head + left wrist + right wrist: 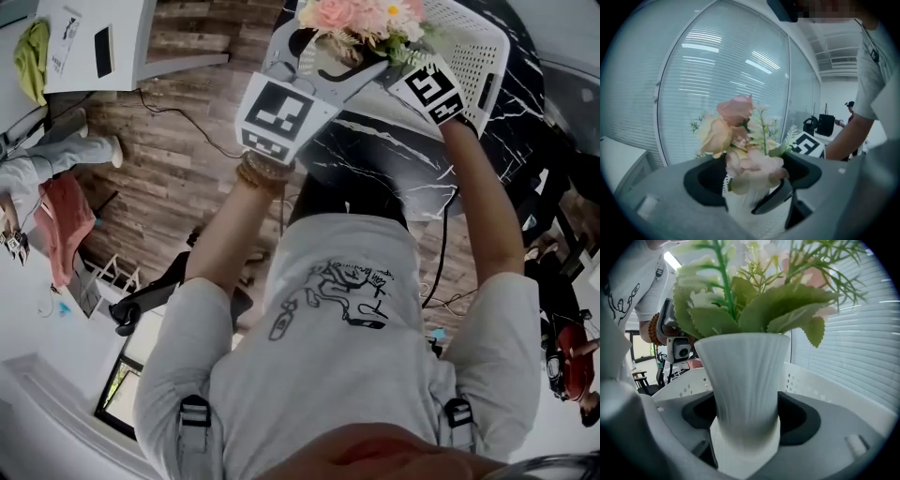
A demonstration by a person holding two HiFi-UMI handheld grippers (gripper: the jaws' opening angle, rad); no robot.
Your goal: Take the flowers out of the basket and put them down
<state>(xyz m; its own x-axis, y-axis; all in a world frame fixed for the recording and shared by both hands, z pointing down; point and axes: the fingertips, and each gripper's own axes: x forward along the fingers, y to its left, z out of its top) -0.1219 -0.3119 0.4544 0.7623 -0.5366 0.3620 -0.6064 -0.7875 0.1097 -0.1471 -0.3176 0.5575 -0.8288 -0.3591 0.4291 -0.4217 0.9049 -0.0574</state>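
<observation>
A bunch of pink, peach and white flowers (pixel 356 17) with green leaves stands in a white ribbed vase (pixel 745 380). It is over the white perforated basket (pixel 473 47) on the black marble table (pixel 375 150). My left gripper (pixel 328 49) reaches in from the left, and in its own view the vase (pixel 750 206) sits between its dark pads under the blooms (pixel 740 136). My right gripper (pixel 745 427) comes from the right with its pads against the vase's thick base. Both are shut on the vase. The basket wall (pixel 815 390) shows low behind the vase.
The table's near edge curves just in front of my body. Cables run over the wooden floor (pixel 187 141) to the left. A white desk (pixel 94 37) stands at the far left, and people are at both edges of the head view. Window blinds (pixel 717 70) fill the background.
</observation>
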